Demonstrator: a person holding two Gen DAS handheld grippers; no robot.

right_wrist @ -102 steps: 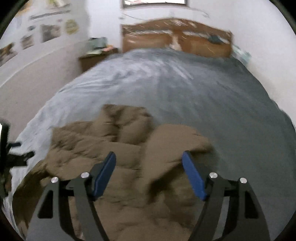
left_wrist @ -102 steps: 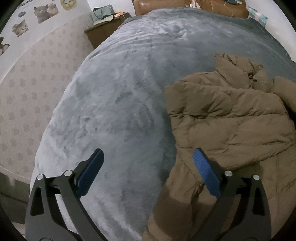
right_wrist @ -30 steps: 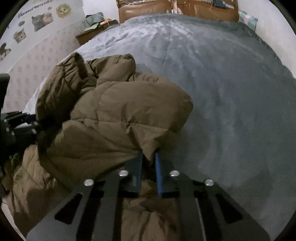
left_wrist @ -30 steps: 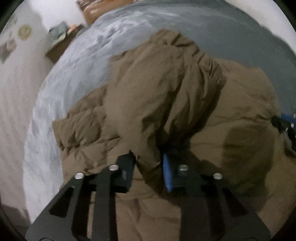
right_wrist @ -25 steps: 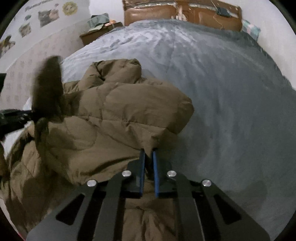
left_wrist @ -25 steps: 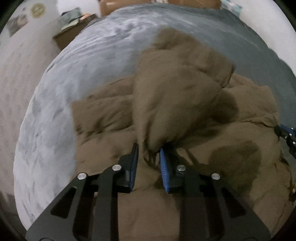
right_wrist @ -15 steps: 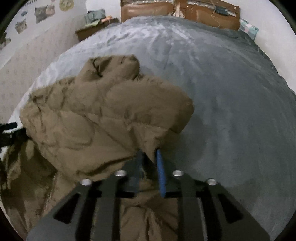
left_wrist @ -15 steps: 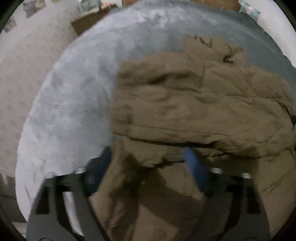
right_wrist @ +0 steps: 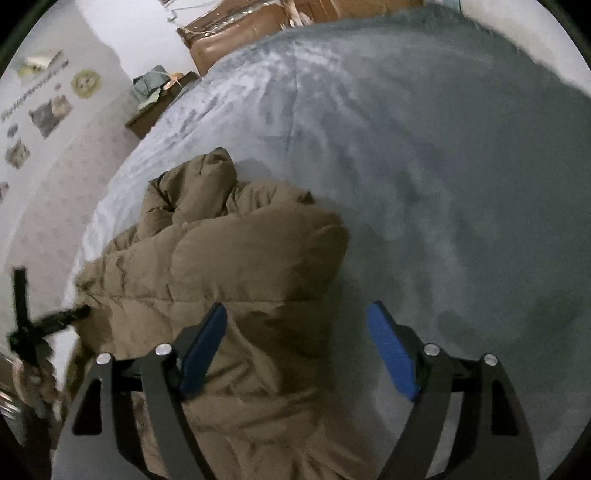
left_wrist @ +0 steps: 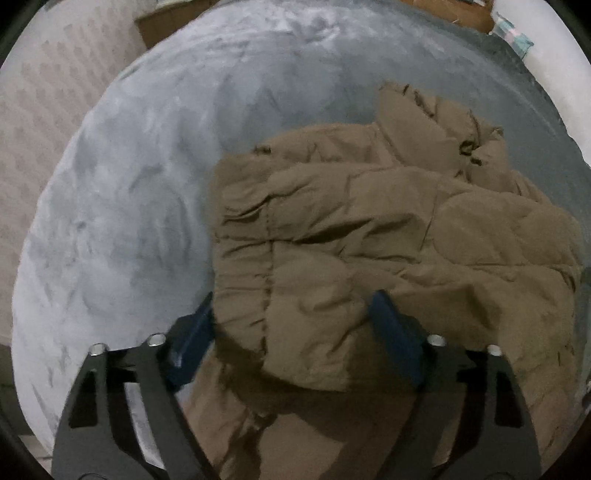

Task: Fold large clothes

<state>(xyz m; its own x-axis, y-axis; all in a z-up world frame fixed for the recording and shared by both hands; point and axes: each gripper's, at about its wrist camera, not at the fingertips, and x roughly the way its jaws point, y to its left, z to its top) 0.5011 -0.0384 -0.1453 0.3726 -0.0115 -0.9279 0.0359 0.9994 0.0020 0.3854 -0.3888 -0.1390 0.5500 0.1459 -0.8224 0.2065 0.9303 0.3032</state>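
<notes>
A large brown puffer jacket (left_wrist: 388,236) lies on the grey bed cover, its upper part folded over the lower part. It also shows in the right wrist view (right_wrist: 229,266) at lower left. My left gripper (left_wrist: 291,343) is open just above the jacket's left near part, holding nothing. My right gripper (right_wrist: 295,343) is open over the jacket's right edge, its left pad (right_wrist: 203,347) above the fabric and its right pad (right_wrist: 391,350) above the bed cover. The left gripper's black frame (right_wrist: 29,317) shows at the far left of the right wrist view.
The grey bed cover (left_wrist: 147,184) spreads left of and beyond the jacket, and to its right (right_wrist: 461,184). A brown headboard (right_wrist: 258,22) and a wooden nightstand with clutter (right_wrist: 155,99) stand at the far end. A wall with animal pictures (right_wrist: 48,114) runs along the left.
Both grippers, shut on jacket folds a second ago, have opened and let go. The lifted part of the jacket has dropped flat over the rest.
</notes>
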